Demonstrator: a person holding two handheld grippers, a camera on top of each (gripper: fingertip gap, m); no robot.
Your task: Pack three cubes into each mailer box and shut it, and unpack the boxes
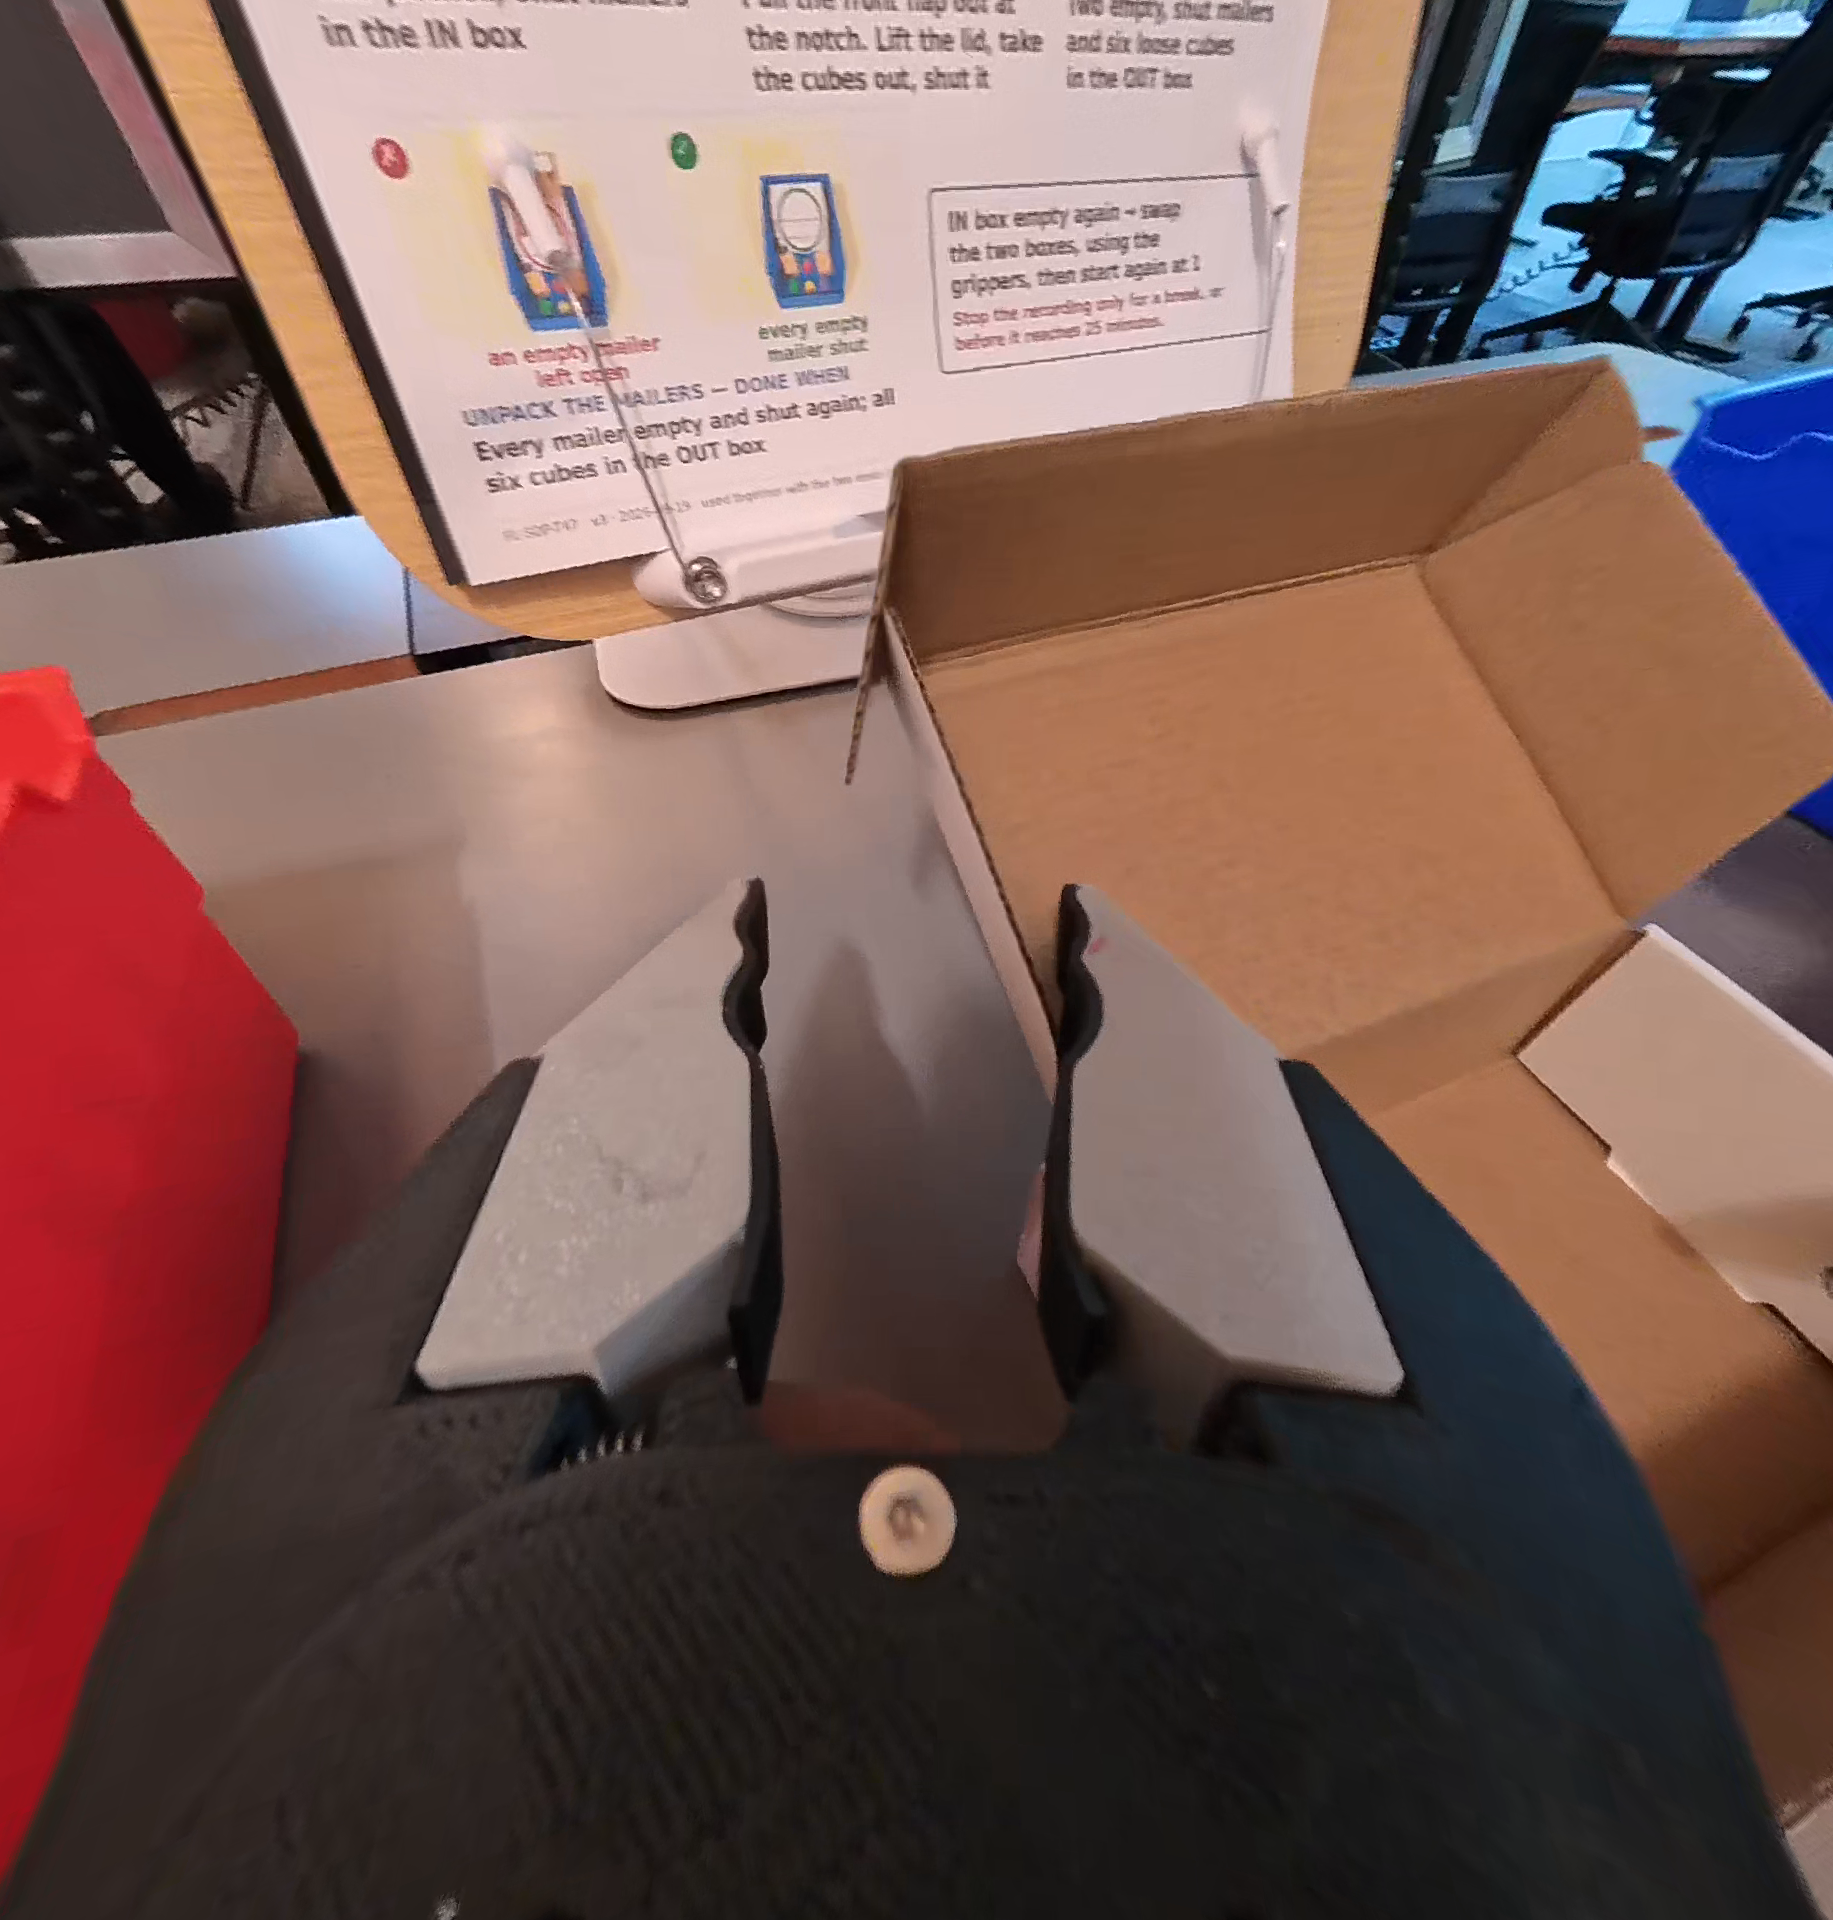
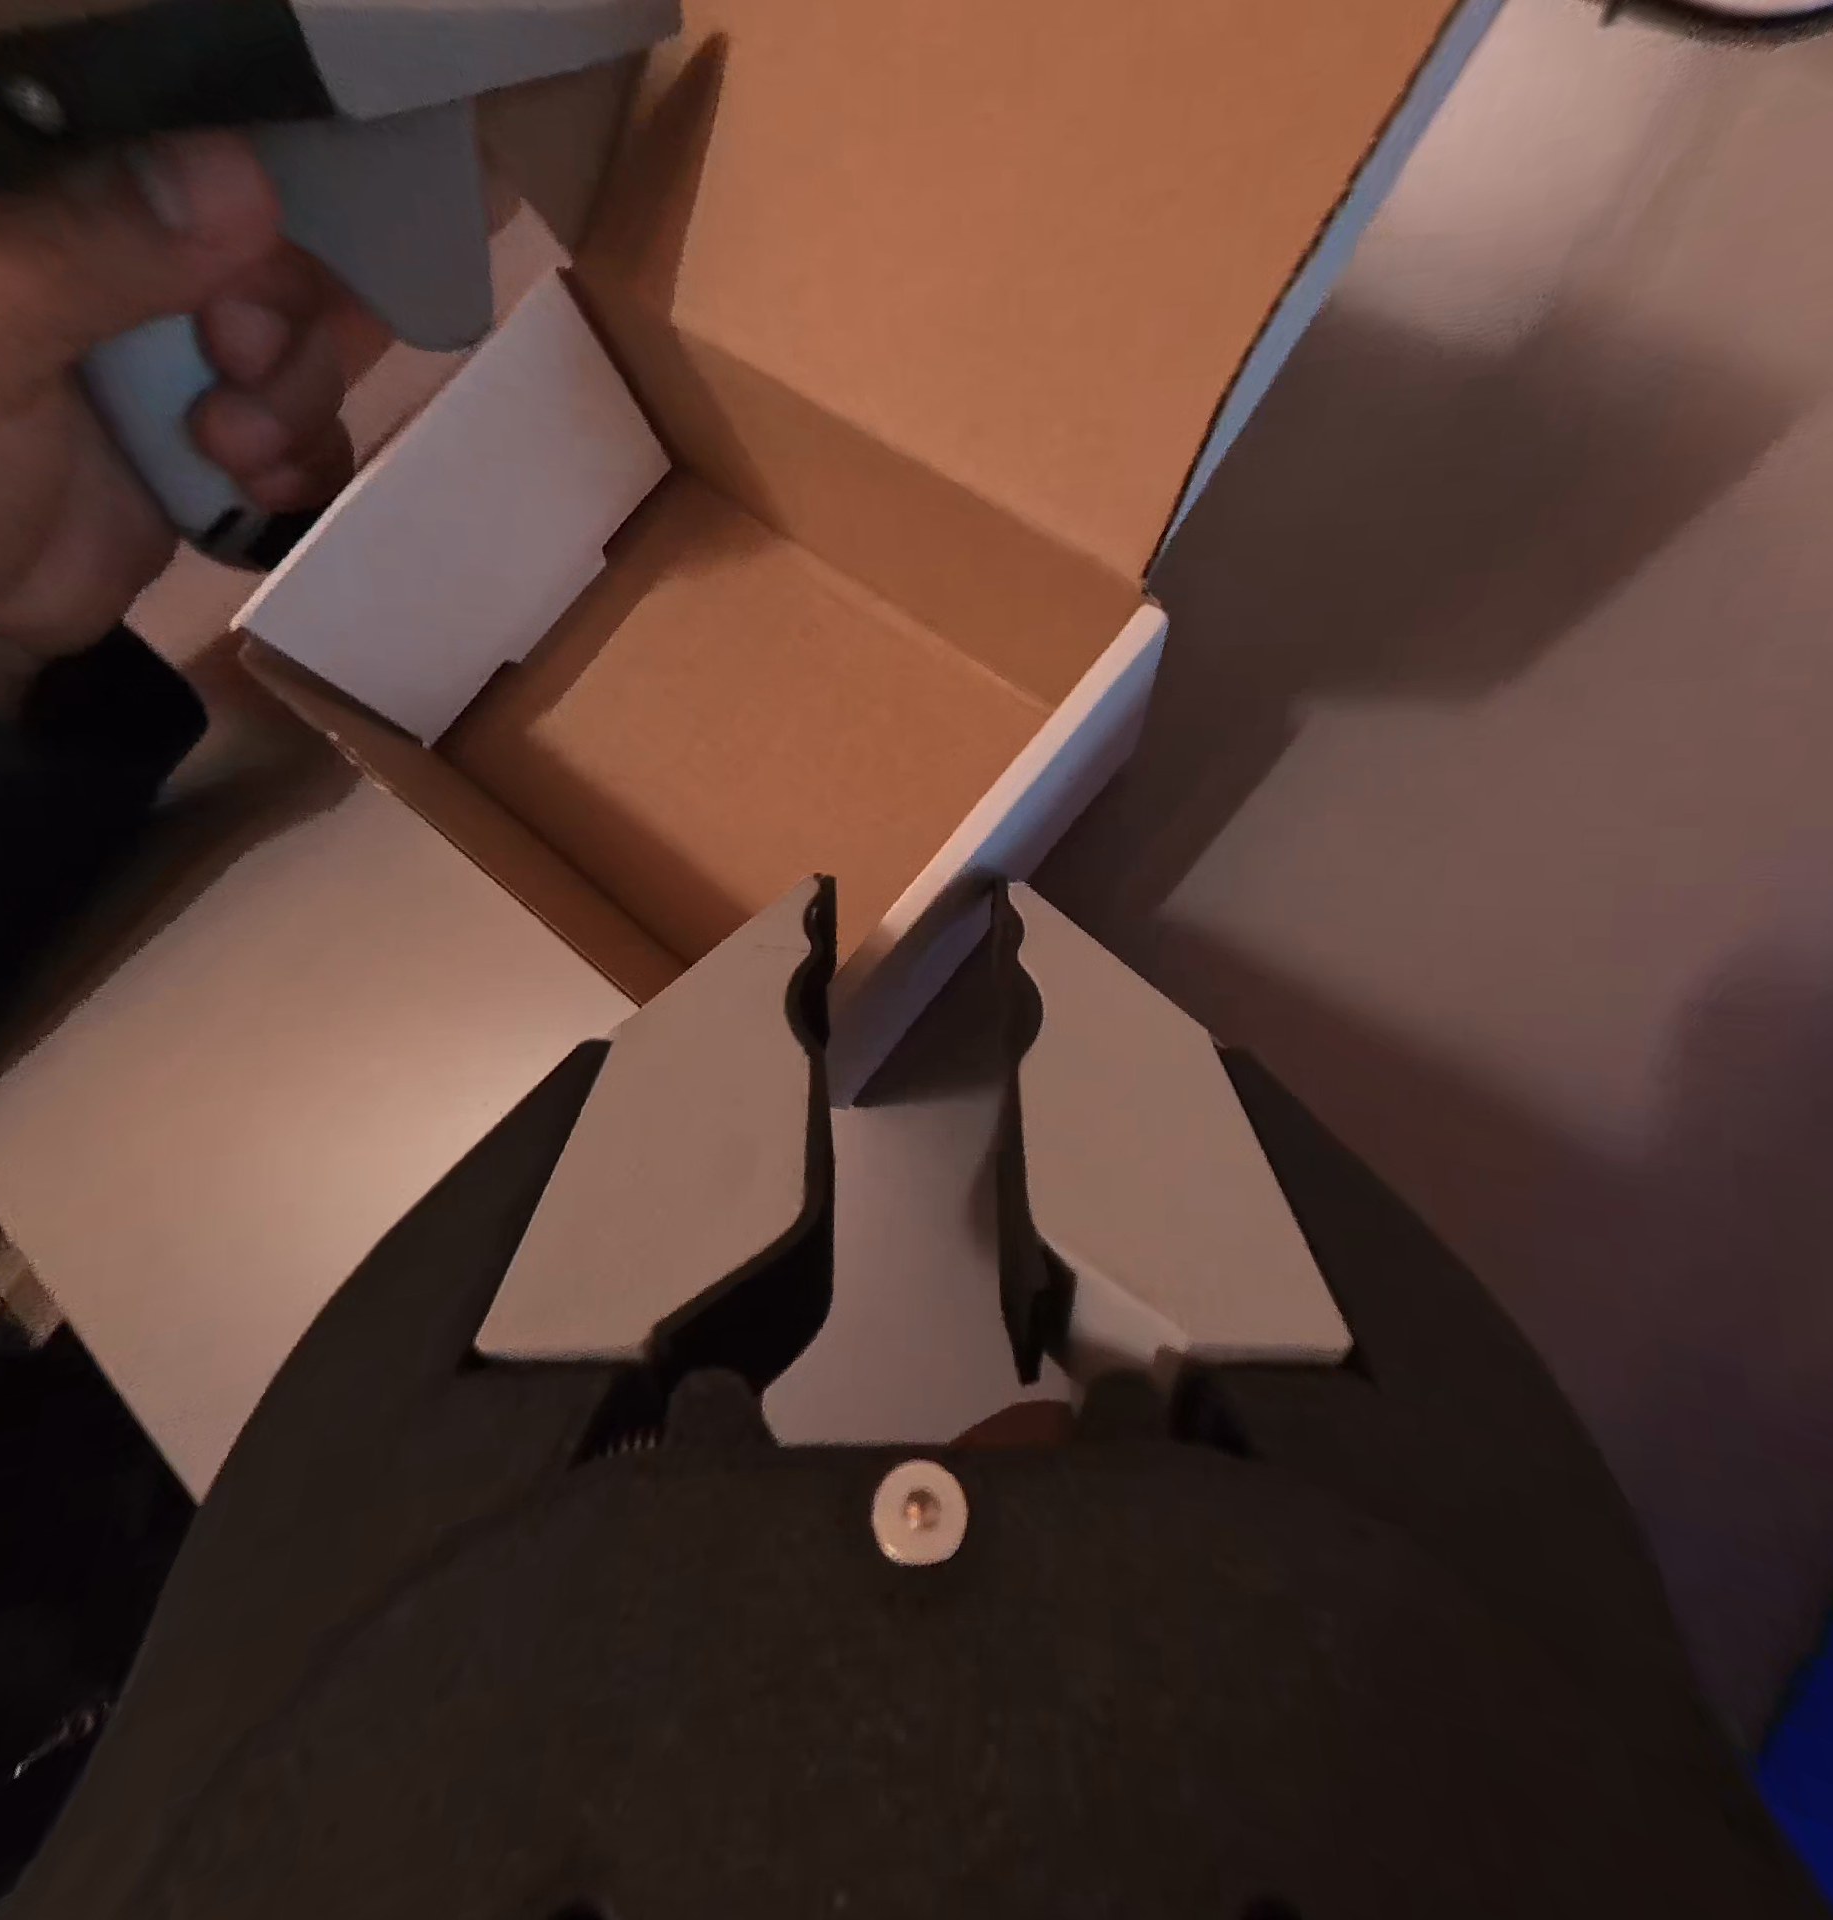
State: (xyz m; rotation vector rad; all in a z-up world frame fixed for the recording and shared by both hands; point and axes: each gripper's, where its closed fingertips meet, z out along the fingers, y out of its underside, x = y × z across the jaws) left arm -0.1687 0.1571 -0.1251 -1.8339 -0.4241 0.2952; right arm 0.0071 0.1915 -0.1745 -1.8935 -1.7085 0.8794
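So up close in the left wrist view, the left gripper point(image 1: 910, 935) is held over the grey table point(image 1: 538, 831) with its jaws spread apart and nothing between them. Its right finger is parked just beside the white outer wall of the open mailer box point(image 1: 1255, 790), which sits out toward 1 o'clock; whether they're actually touching can't be told. The box is seen with the lid thrown back and bare brown cardboard inside, no cubes visible in it. A red bin point(image 1: 91, 1039) is found at 9 o'clock, a blue bin point(image 1: 1795, 582) at 2 o'clock. Further back at 12 o'clock, a printed instruction sheet point(image 1: 787, 260) is propped up on a white stand point(image 1: 725, 644).

In the right wrist view, the right gripper point(image 2: 912, 925) is seen with jaws parted, and the near white corner of the mailer box point(image 2: 1016, 790) is caught between the fingers, not squeezed as far as can be told. The box floor is at 11 o'clock. Up at 10 o'clock, the left gripper point(image 2: 392, 208) is gripped by a hand point(image 2: 91, 343), blurry.
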